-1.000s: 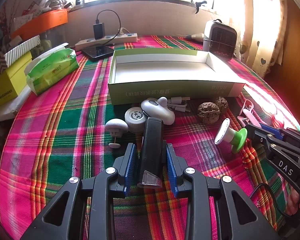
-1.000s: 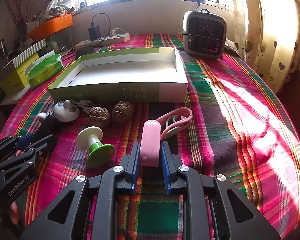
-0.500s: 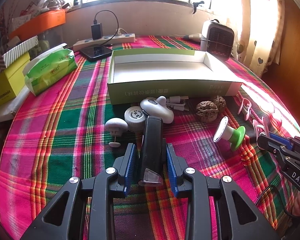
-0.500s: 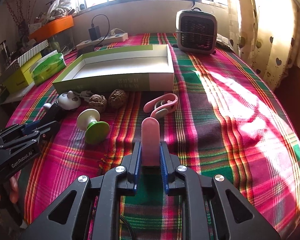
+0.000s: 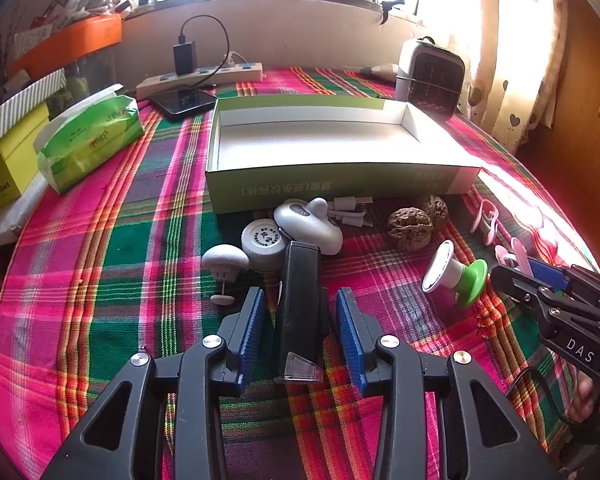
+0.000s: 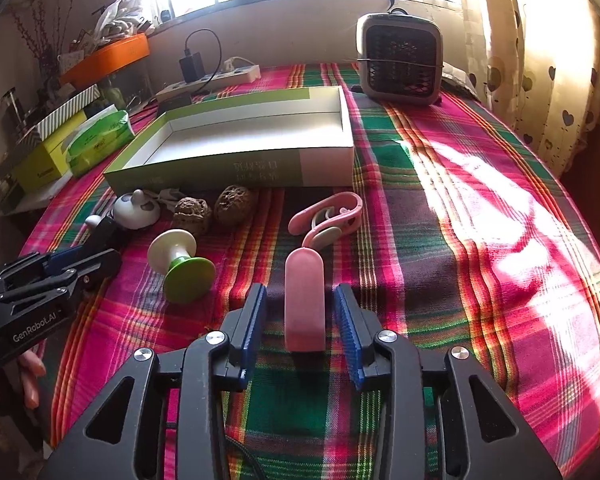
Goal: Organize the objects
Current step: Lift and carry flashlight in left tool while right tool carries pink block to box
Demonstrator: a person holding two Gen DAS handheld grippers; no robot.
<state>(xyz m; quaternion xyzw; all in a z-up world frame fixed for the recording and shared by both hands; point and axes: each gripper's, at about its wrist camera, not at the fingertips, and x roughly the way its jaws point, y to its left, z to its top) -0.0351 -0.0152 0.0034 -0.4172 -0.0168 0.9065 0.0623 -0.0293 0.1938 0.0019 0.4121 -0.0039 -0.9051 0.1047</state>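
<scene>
A black oblong device point(image 5: 300, 312) lies on the plaid cloth between the jaws of my left gripper point(image 5: 300, 322), which are opening; the pads stand clear of it on both sides. A pink oblong piece point(image 6: 305, 300) lies between the jaws of my right gripper point(image 6: 300, 318), also opening, with a gap at each pad. The open green-and-white box point(image 5: 332, 184) point(image 6: 236, 172) stands empty behind both. In front of it lie a white mouse-like gadget point(image 5: 308, 226), a round white cap point(image 5: 262, 242), a white mushroom-shaped piece point(image 5: 225, 260), two walnuts point(image 5: 410, 228) point(image 6: 192, 214) and a green-and-white spool point(image 5: 456, 276) point(image 6: 180, 264).
A pink clip point(image 6: 332, 216) lies just beyond the pink piece. A small heater point(image 6: 400, 64) stands at the back right. A power strip point(image 5: 200, 78), a phone point(image 5: 182, 100), a green tissue pack point(image 5: 88, 140) and yellow boxes point(image 5: 8, 168) fill the back left. A curtain point(image 6: 540, 80) hangs at the right.
Both grippers have spread their jaws, letting go of the black device and the pink piece, which now lie on the cloth. The right gripper drew back slightly from the pink clip.
</scene>
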